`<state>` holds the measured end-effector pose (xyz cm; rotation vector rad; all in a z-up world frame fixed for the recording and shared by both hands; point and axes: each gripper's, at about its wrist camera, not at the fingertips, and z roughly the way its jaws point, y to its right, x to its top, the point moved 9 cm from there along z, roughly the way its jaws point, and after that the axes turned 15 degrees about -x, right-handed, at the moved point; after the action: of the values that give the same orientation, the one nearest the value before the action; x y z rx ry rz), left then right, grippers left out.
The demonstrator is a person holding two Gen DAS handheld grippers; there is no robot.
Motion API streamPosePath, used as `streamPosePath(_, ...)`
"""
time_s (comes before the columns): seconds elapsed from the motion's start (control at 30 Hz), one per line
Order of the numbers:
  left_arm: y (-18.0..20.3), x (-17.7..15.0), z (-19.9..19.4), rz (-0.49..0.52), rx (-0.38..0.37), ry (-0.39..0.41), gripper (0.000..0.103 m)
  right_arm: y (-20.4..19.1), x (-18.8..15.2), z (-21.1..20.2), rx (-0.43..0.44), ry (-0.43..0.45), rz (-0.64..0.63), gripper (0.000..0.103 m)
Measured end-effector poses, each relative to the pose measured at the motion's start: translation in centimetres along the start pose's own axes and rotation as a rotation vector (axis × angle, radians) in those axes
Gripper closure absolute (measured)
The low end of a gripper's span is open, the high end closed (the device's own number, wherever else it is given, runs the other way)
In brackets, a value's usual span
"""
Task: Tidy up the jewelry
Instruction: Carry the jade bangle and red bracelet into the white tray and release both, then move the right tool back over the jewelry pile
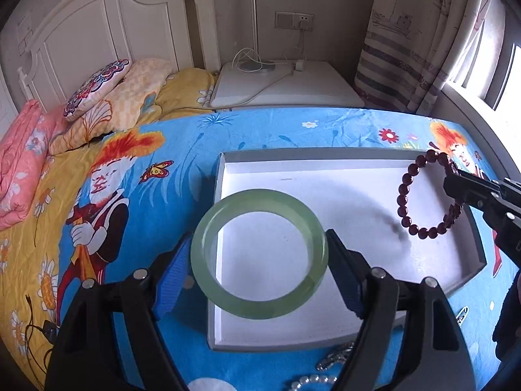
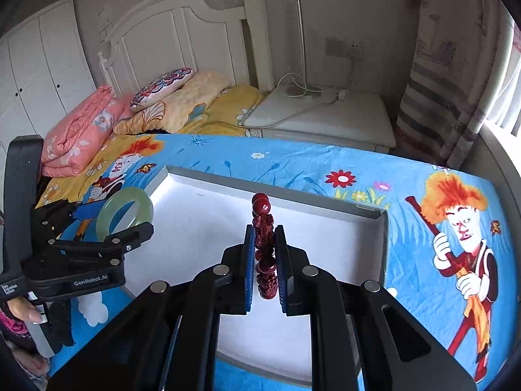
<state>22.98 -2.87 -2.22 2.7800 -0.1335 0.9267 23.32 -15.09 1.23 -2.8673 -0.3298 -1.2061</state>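
My left gripper (image 1: 259,254) is shut on a pale green jade bangle (image 1: 208,228) and holds it above the left part of a white shallow tray (image 1: 358,179) on the bed. The bangle also shows in the right wrist view (image 2: 143,203), with the left gripper (image 2: 110,228) at the left. My right gripper (image 2: 264,241) is shut on a dark red bead bracelet (image 2: 264,228), held edge-on above the tray (image 2: 195,202). In the left wrist view the bracelet (image 1: 403,192) hangs as a loop over the tray's right side, from the right gripper (image 1: 456,182).
A silver chain (image 1: 335,356) and white pearl beads (image 1: 312,379) lie on the blue cartoon bedsheet (image 1: 182,150) in front of the tray. Pillows and a pink quilt (image 1: 19,169) lie at the far left. A white nightstand (image 1: 286,84) stands behind the bed.
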Motion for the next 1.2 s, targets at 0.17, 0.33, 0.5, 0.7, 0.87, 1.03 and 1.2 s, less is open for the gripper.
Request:
streamPosePath(0.17, -0.9, -0.1, 2.2, 0.009, 0.012, -0.067, 0.024, 0.7, -1.3, 3.3, 0.006, -0.128, 0.071, 0.040)
streamPosePath(0.33, -2.4, -2.8, 3.6, -0.014, 0.003, -0.128, 0.015, 1.5, -5.2, 4.0, -0.004, -0.166, 0.058, 0.022)
streamPosePath(0.5, -3.4, -5.7, 2.0, -0.039, -0.070, -0.092, 0.015, 0.2, -8.9, 2.1, -0.077, -0.095, -0.071, 0.029)
streamPosePath(0.7, -3.2, -10.3, -1.3, -0.074, -0.052, -0.068, 0.015, -0.9, -12.6, -1.2, -0.062, -0.090, -0.085, 0.029)
streamPosePath(0.87, -1.9, -14.2, -4.3, -0.106, -0.038, -0.020, 0.015, -1.3, -15.7, -4.5, -0.051, -0.075, -0.099, 0.029)
streamPosePath(1.03, -0.6, -17.5, -6.8, -0.102, -0.046, 0.019, 0.013, -1.4, -18.3, -7.3, -0.045, -0.055, -0.108, 0.029)
streamPosePath(1.2, 0.3, -19.3, -7.9, -0.098, -0.048, 0.024, 0.012, -1.4, -19.7, -8.8, -0.037, -0.049, -0.116, 0.029)
